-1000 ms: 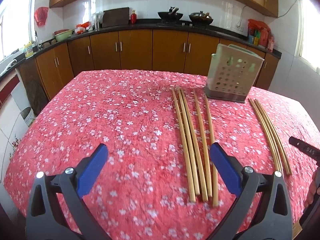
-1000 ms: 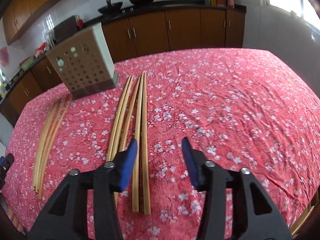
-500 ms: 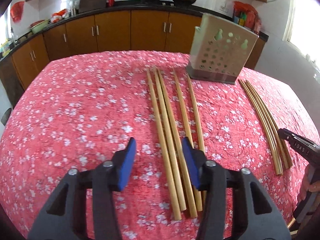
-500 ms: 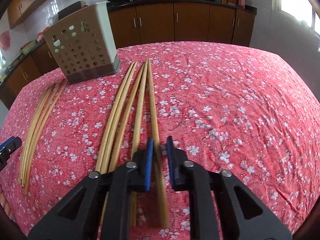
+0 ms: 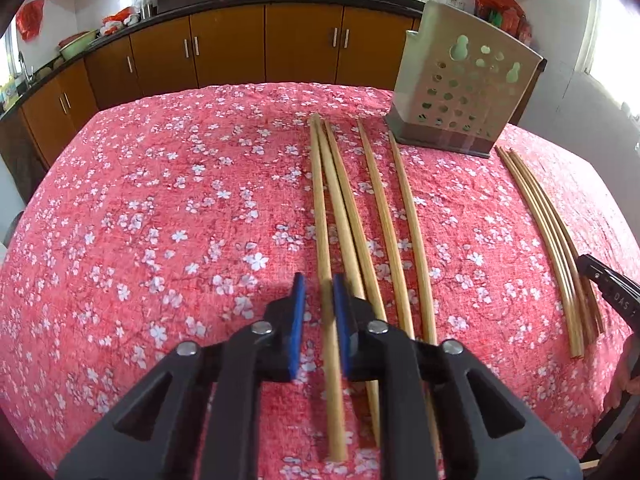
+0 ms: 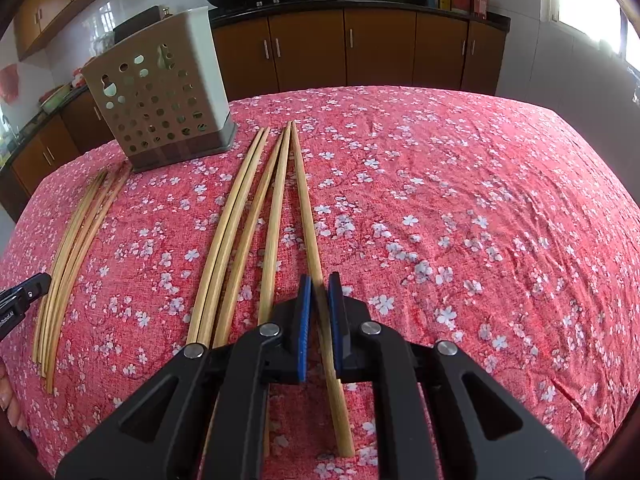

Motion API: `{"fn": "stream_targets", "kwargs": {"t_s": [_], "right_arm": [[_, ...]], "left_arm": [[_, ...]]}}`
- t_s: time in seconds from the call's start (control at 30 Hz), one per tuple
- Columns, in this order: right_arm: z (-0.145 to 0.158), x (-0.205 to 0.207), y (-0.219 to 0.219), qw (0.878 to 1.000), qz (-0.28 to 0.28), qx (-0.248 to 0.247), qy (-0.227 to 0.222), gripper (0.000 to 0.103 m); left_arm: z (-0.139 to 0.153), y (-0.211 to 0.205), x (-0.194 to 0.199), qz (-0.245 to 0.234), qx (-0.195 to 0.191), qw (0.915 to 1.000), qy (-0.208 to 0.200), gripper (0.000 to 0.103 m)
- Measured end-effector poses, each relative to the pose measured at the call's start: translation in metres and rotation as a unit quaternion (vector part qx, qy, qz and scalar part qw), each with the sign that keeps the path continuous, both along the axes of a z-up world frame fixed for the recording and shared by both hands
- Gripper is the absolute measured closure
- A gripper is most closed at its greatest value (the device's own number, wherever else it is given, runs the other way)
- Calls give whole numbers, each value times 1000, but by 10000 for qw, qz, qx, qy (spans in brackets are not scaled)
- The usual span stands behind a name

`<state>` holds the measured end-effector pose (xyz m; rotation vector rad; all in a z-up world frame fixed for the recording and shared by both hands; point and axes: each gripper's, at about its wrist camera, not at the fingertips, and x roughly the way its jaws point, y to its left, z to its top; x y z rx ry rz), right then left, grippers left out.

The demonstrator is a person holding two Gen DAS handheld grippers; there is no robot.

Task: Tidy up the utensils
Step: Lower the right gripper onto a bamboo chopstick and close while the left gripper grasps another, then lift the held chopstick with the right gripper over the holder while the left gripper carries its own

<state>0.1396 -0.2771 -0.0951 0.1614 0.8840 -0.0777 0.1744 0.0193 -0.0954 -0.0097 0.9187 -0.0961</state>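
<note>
Covering the desk [image 5: 160, 208] is a red flowered cloth, with a perforated utensil holder [image 5: 460, 100] standing upright at its far side. Two groups of chopsticks lie before it. The left gripper [image 5: 319, 304] pinches the leftmost chopstick [image 5: 320, 208]; the right gripper [image 6: 320, 304] pinches the rightmost chopstick [image 6: 306, 208] of its group.

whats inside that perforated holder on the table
Nothing shows inside the perforated holder: no chopstick tips rise above its rim, and the holes show only light or dark gaps. Its lower interior and floor are hidden by the walls, so small items there cannot be ruled out.
</note>
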Motion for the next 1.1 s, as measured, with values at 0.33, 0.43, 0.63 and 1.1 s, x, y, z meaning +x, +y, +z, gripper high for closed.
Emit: {"fn": "stream_targets", "kwargs": {"t_s": [0.33,0.43,0.63,1.1], "right_arm": [[-1,16,-10,9999,-146,-82,-15,95],[-1,21,-22,9995,-301,34,-25,95],[-3,15,-19,9998,-204,-11,-4,95],[25,-9,-25,9987,-265,98,-419,95]], "left_arm": [[-1,30,21,445,52,9990,-78,95],[-1,38,22,462,28,9989,-124,94],[0,45,6,409,-77,9991,-124,94],[16,46,-19,304,52,9991,-302,95]]}}
